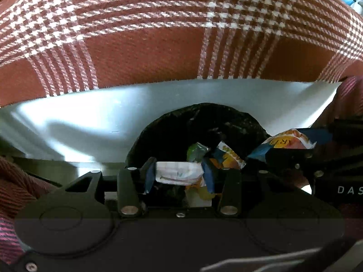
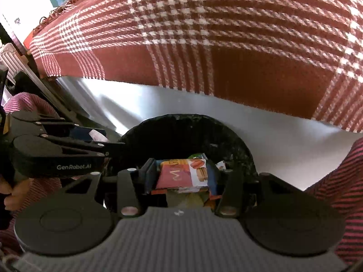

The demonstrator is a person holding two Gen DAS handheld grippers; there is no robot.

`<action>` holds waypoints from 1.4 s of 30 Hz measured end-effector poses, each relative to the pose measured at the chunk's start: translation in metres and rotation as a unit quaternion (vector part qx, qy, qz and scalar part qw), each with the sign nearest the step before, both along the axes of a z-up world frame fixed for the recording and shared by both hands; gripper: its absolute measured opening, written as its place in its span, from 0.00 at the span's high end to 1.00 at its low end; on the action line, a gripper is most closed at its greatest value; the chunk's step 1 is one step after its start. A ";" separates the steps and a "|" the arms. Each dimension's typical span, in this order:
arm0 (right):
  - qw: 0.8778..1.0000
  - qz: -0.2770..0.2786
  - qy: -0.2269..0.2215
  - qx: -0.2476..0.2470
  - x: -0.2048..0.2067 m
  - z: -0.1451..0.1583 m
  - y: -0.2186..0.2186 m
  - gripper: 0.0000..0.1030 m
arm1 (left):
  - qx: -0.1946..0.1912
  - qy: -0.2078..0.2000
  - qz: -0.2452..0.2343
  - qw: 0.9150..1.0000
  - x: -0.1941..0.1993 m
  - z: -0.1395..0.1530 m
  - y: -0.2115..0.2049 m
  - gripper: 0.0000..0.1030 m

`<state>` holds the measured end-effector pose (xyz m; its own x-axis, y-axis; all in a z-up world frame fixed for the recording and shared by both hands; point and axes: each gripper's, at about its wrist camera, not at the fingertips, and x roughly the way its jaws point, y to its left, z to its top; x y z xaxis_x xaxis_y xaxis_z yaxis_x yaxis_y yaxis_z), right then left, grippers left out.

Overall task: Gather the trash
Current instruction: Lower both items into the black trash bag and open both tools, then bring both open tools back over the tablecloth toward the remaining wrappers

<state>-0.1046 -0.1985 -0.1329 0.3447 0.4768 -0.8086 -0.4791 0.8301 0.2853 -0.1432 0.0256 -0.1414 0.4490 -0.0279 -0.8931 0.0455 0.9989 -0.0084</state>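
In the left wrist view my left gripper [image 1: 179, 172] is shut on a crumpled white wrapper [image 1: 177, 175], right over the mouth of a black-lined bin [image 1: 204, 110]. Inside the bin lie a green wrapper [image 1: 196, 151] and an orange-and-blue packet [image 1: 229, 158]. My right gripper [image 2: 181, 175] is shut on a red-and-white macaron packet [image 2: 184, 175] above the same bin [image 2: 188, 120]. From the left wrist view the right gripper [image 1: 292, 156] shows at the right with its packet [image 1: 290, 140]. The left gripper [image 2: 95, 140] enters the right wrist view from the left.
A red-and-white plaid cloth [image 1: 181, 34] hangs over the table edge behind the bin. Under it is a pale white panel [image 1: 90, 113]. Striped pink sleeves [image 2: 340, 181] flank both views. A white radiator [image 2: 9, 59] and shelves stand at the far left.
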 end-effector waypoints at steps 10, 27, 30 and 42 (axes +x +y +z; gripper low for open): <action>1.000 -0.005 0.000 0.005 0.000 0.001 -0.002 0.29 | 0.009 -0.011 0.006 1.000 0.002 0.007 0.001 0.19; 0.998 0.001 -0.056 0.029 0.000 0.049 -0.008 0.20 | -0.003 -0.096 -0.010 0.995 -0.008 0.068 0.010 0.11; 0.996 0.005 -0.085 0.041 0.004 0.076 -0.012 0.18 | 0.000 -0.133 -0.027 0.991 -0.007 0.093 0.012 0.10; 0.974 -0.046 -0.213 0.064 0.056 0.164 -0.042 0.12 | -0.010 -0.259 -0.038 0.965 0.049 0.191 0.015 0.02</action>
<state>-0.0486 -0.2405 0.0307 0.6817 0.5155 -0.5192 -0.5020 0.8458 0.1808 -0.0944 0.0409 0.0496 0.8306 -0.0933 -0.5490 0.1214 0.9925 0.0149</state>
